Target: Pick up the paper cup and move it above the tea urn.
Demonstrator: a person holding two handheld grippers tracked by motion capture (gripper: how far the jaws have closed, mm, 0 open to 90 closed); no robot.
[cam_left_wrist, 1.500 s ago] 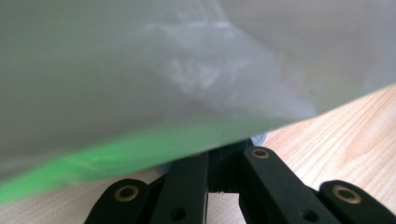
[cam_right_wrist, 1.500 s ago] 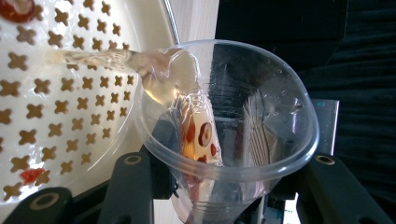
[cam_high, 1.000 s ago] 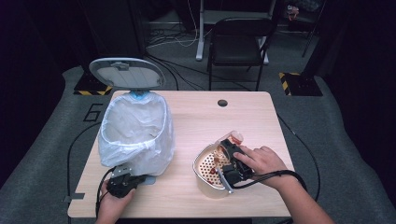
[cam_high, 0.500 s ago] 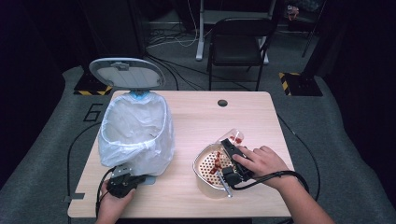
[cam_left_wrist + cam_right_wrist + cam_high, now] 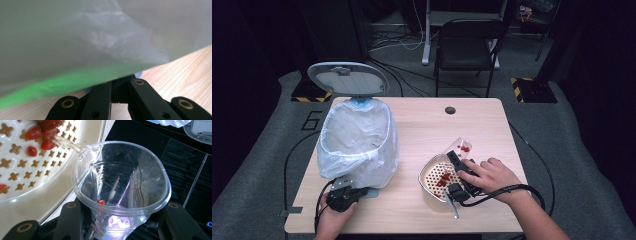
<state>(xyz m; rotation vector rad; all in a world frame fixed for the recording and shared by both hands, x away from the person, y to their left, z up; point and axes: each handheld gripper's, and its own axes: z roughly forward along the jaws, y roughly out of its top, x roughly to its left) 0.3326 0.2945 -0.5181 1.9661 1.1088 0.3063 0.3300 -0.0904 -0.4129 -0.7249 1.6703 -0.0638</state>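
Note:
A clear plastic cup (image 5: pixel 120 177) is tipped on its side between the jaws of my right gripper (image 5: pixel 121 220), which is shut on it. Liquid runs from its lip into a cream perforated colander (image 5: pixel 50 200) that holds red pieces (image 5: pixel 33 133); one red piece (image 5: pixel 101 202) stays inside the cup. In the high view the right gripper (image 5: pixel 457 159) holds the cup (image 5: pixel 463 146) over the colander (image 5: pixel 427 175) at front right. My left gripper (image 5: pixel 357 191) lies at the foot of the bagged bin (image 5: pixel 357 140); its jaws (image 5: pixel 122 80) stand close together, tips under the bag.
The bin's lid (image 5: pixel 347 78) stands open at the back left. A thin grey rod (image 5: pixel 451 204) lies by the colander's front edge. A dark round hole (image 5: pixel 450 110) sits near the table's far edge. A chair (image 5: pixel 469 47) stands beyond the table.

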